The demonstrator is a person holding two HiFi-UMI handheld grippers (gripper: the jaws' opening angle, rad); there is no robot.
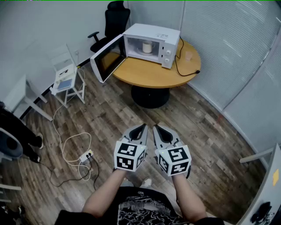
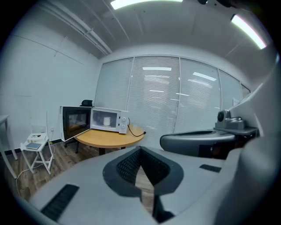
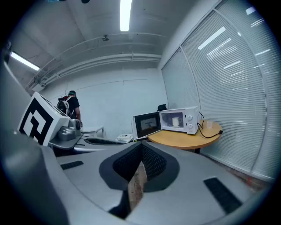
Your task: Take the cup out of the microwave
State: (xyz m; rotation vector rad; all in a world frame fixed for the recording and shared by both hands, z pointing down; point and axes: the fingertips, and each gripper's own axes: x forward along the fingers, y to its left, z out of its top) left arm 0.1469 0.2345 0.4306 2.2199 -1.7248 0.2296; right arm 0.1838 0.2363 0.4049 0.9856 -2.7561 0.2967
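Both left tool [image 1: 143, 127] and right tool [image 1: 156, 128] far from cup [image 1: 147, 46] inside microwave [image 1: 151, 31].

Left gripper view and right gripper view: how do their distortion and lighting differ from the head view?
Left gripper view: strong fisheye, dark rounded corners; the slatted window blinds bow, and the ceiling light strip is blown out. Right gripper view: same bulge; the white microwave oven is small yet sharp. Head view: milder warp, even light, brown wooden floor crisp.
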